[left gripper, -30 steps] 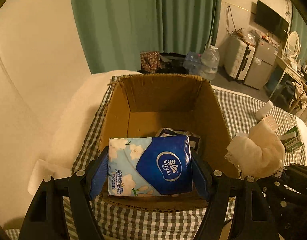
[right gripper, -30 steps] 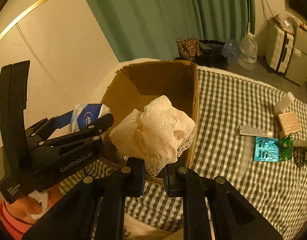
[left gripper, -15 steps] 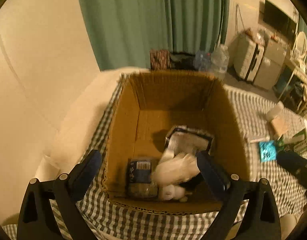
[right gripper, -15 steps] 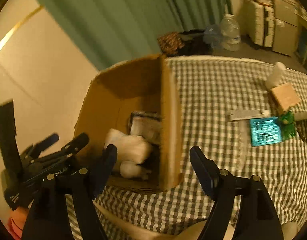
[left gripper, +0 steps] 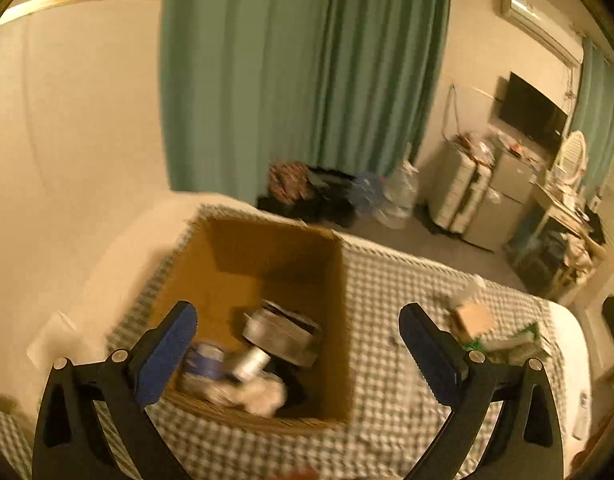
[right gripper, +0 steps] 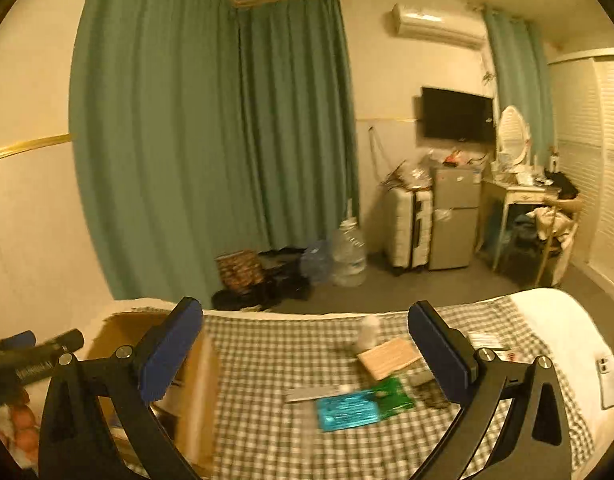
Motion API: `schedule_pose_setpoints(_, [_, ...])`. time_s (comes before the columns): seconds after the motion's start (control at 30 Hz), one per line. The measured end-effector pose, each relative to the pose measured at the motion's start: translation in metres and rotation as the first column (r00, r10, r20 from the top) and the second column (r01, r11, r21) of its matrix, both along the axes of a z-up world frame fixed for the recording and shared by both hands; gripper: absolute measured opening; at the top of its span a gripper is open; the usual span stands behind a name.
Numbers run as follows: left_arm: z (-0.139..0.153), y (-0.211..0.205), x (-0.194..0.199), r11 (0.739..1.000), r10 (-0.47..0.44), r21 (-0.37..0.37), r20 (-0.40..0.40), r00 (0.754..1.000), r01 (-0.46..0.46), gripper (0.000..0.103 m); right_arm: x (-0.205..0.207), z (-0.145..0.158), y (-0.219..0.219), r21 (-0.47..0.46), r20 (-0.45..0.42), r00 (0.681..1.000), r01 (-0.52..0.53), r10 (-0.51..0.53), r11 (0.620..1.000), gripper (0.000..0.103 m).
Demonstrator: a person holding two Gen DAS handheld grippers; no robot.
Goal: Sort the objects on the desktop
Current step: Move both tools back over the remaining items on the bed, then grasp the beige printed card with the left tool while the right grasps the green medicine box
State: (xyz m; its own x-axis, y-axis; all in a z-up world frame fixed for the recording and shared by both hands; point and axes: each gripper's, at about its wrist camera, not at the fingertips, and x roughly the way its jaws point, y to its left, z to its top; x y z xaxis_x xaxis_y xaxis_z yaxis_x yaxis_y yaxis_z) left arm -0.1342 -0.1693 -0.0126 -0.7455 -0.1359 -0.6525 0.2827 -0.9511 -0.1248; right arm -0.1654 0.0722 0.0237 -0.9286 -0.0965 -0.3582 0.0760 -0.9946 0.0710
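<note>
I see my left gripper (left gripper: 298, 330) spread wide and holding nothing, above the open brown cardboard box (left gripper: 339, 320) that fills the lower centre of its frame. Inside the box lie a blurred blue-and-white tissue pack (left gripper: 205, 360), a crumpled cream lace cloth (left gripper: 259, 394) and a grey rectangular packet (left gripper: 283, 334). My right gripper (right gripper: 306, 336) is likewise spread and empty over the green-checked tablecloth (right gripper: 267, 352). Between its fingers, at lower centre, rest a teal foil packet (right gripper: 347, 410), a tan square card box (right gripper: 389, 358) and a small white bottle (right gripper: 369, 334), all well apart from the cardboard box at lower left.
</note>
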Motion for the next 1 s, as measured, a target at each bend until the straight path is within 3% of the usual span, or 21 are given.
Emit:
schedule_pose_setpoints(0.2, [-0.011,0.064,-0.009,0.987,-0.156,-0.018,0.02,0.987,0.157,0.103,-0.004,-0.028,0.068,-0.137,0.144,0.985,0.111,-0.091,0.984,0.103])
schedule_pose_setpoints(0.43, [-0.042,0.155,-0.043,0.956,-0.283,-0.052,0.11,0.953,0.29,0.103,-0.015,-0.053,0.151,-0.163,0.18,0.977,0.145,-0.115,0.976,0.103])
schedule_pose_setpoints(0.73, [-0.124,0.253,-0.105,0.93,-0.324,-0.103,0.229,0.918,0.354,0.103,-0.061,-0.12,0.244,-0.178,0.332,0.93,0.228,-0.159,0.957,0.103])
schedule_pose_setpoints(0.9, [-0.181,0.285,-0.146,0.91,-0.335,-0.139,0.311,0.889,0.391,0.103,-0.101,-0.167,0.268,-0.177,0.403,0.906,0.216,-0.13,0.96,0.103])
schedule_pose_setpoints(1.0, [-0.2,0.295,-0.163,0.906,-0.332,-0.145,0.335,0.882,0.397,0.103,-0.126,-0.191,0.271,-0.18,0.436,0.895,0.195,-0.1,0.964,0.102])
